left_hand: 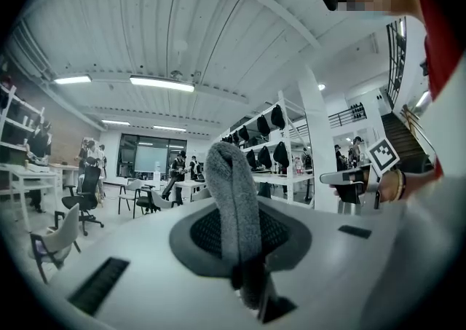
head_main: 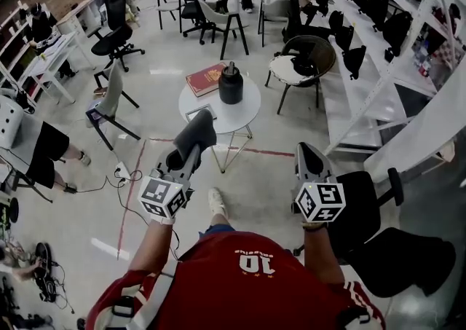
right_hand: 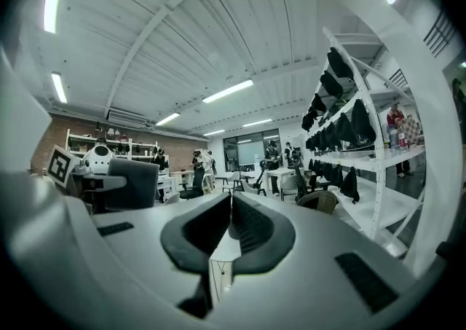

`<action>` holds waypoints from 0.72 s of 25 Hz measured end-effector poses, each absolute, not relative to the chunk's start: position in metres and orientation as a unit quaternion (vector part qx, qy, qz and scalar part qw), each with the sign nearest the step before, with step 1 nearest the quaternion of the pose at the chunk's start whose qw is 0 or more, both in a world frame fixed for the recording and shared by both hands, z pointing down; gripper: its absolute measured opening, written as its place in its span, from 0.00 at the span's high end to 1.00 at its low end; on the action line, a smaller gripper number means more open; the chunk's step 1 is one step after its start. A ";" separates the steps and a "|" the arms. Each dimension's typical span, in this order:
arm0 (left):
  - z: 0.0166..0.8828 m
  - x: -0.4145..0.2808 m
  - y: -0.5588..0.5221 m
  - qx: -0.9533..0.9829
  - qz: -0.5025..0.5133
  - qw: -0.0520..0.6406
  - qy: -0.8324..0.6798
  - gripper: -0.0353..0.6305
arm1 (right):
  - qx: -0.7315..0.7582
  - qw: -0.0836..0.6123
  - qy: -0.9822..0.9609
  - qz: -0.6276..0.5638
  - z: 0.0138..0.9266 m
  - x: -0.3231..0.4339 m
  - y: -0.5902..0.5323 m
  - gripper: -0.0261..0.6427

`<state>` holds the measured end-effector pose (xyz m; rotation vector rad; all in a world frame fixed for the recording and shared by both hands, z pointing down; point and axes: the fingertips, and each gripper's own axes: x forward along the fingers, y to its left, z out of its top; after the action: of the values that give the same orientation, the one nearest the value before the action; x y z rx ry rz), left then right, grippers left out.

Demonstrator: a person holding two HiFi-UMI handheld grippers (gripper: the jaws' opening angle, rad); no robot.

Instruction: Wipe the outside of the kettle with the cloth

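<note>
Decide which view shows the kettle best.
The head view: the kettle stands whole on the round table, beside a book. Neither gripper view shows it; the left one looks at the cloth in its jaws.

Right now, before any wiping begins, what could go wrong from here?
1. The kettle stands unheld on the small round table; the right tongs are shut, empty and far off, so a wiping push might slide or tip it against the red book.
2. The cloth stands loosely out of the left tongs and may slip or bunch under pressure.
3. Cables lie on the floor left of the table, a possible trip hazard.
</note>
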<state>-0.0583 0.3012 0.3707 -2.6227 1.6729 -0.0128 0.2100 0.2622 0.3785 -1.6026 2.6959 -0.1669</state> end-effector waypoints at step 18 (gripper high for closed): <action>0.381 -0.044 0.294 -0.842 -0.021 0.007 0.539 0.88 | -0.519 -0.004 0.852 -0.070 0.392 0.222 0.256 0.94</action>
<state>-0.0445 0.2942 0.3811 -2.6345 1.6846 -0.0660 0.2217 0.2559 0.3920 -1.6357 2.6829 -0.2215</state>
